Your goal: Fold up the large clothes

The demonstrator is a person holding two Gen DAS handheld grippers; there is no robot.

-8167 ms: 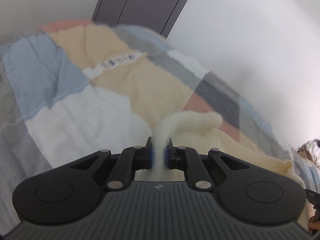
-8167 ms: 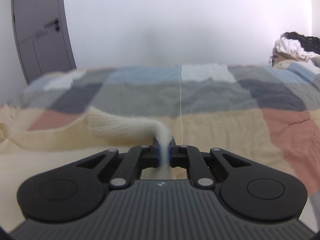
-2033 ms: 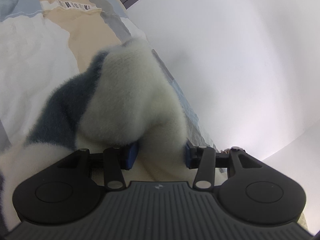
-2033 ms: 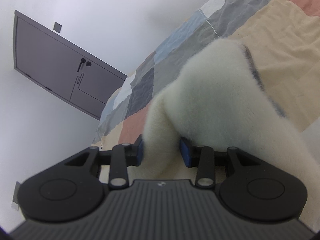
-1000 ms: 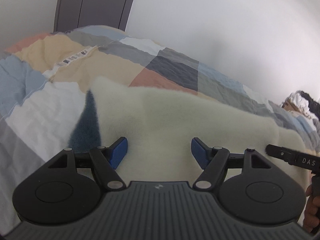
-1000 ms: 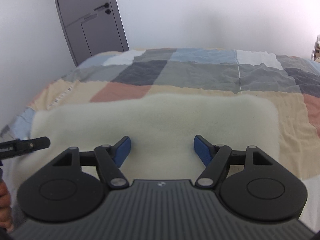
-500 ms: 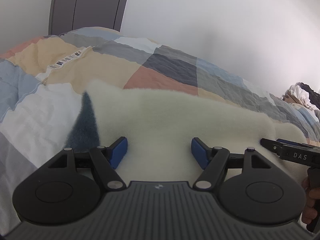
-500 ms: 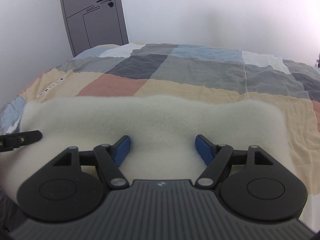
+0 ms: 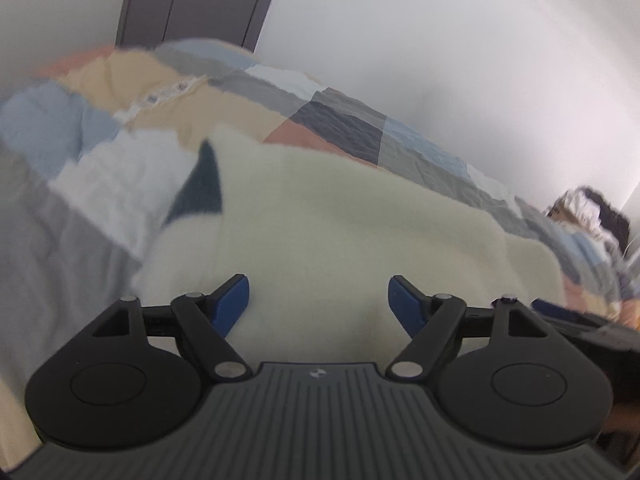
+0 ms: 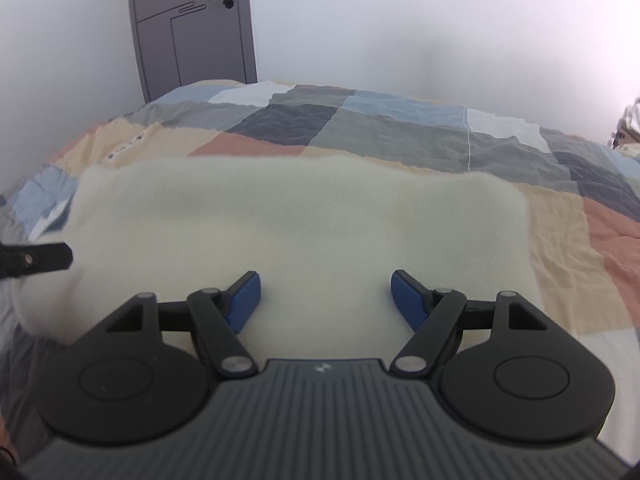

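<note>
Right now your cream fleece garment (image 10: pixel 304 220) lies folded into a broad flat rectangle on the patchwork bedspread (image 10: pixel 400 132), its fuzzy top smooth and its far edge fairly straight. At its left end a dark blue wedge (image 9: pixel 200 188) of the garment shows beside the cream. Your left gripper (image 9: pixel 318 300) has just been opening its jaws; they stand wide above the fleece, gripping nothing. Your right gripper (image 10: pixel 326 292) is likewise spread apart over the near edge, with nothing pinched. Beyond the far edge, bare bedspread runs to the white wall (image 10: pixel 440 32), and more shows to the right. A grey door (image 10: pixel 192 28) stands past the bed's far left corner.
</note>
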